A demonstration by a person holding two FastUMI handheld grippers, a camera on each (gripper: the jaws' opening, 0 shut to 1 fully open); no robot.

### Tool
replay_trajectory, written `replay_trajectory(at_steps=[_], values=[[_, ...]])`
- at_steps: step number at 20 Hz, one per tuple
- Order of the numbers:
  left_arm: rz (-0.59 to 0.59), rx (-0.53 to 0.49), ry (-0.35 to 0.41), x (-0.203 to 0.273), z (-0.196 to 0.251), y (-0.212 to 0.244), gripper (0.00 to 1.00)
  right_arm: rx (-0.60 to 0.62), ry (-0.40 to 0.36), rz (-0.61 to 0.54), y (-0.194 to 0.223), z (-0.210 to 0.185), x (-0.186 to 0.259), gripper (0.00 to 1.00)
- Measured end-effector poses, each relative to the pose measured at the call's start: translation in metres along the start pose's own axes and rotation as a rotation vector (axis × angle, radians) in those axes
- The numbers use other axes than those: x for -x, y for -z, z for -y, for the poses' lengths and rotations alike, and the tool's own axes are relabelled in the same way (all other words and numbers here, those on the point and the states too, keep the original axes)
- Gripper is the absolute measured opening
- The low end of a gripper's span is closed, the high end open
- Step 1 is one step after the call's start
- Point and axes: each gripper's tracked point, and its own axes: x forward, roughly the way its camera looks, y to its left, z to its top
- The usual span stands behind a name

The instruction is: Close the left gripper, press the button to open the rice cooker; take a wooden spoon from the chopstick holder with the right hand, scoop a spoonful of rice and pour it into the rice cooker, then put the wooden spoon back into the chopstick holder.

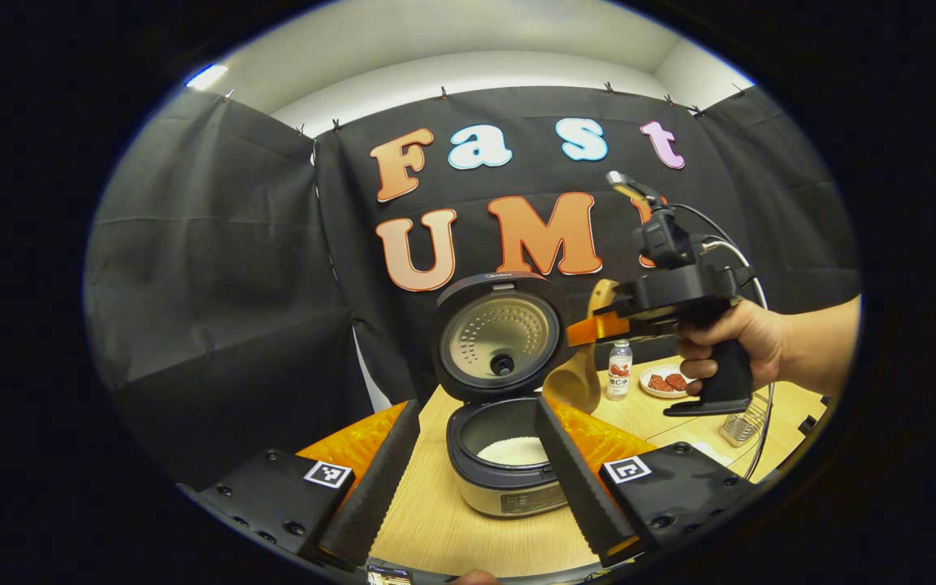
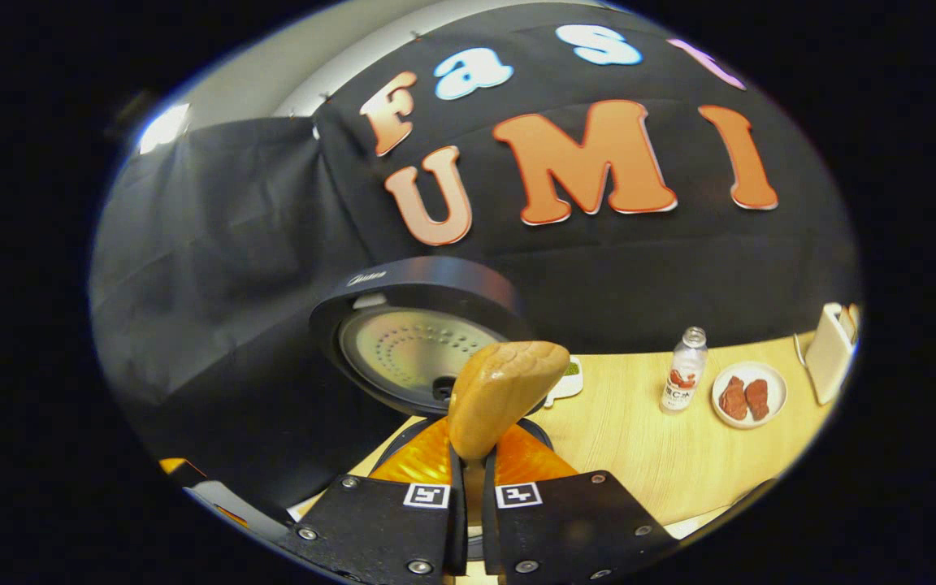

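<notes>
One rice cooker, one wooden spoon, one bottle, one plate

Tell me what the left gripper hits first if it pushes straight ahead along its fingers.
Probably the rice cooker: it stands open between the left gripper's spread fingers, straight ahead on the table. Depth is hard to judge.

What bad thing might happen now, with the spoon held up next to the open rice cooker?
The wooden spoon is pinched low on its handle in the right gripper, so it might twist or slip. It hangs close to the raised lid; a swing could knock it. The water bottle stands nearby and could tip over.
</notes>
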Motion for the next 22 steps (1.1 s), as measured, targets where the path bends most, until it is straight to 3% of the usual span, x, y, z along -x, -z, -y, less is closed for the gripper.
replay_trajectory(at_steps=[6, 14, 15, 16, 17, 22], values=[[0.001, -0.027, 0.001, -0.002, 0.024, -0.007, 0.89, -0.16, 0.086, 0.051, -0.013, 0.082, 0.052, 0.07], [-0.017, -0.031, 0.015, -0.013, 0.066, -0.011, 0.89, -0.267, 0.242, 0.106, 0.002, 0.198, 0.133, 0.07], [-0.02, -0.033, 0.014, -0.014, 0.07, -0.011, 0.89, -0.273, 0.266, 0.112, 0.004, 0.212, 0.143, 0.07], [-0.026, -0.035, 0.016, -0.017, 0.075, -0.01, 0.97, -0.271, 0.291, 0.117, 0.007, 0.227, 0.152, 0.07], [-0.03, -0.04, 0.013, -0.018, 0.079, -0.01, 0.89, -0.264, 0.324, 0.119, 0.012, 0.243, 0.161, 0.07], [-0.048, -0.044, -0.019, -0.026, 0.082, -0.013, 0.89, -0.251, 0.499, 0.055, 0.058, 0.322, 0.186, 0.07]])
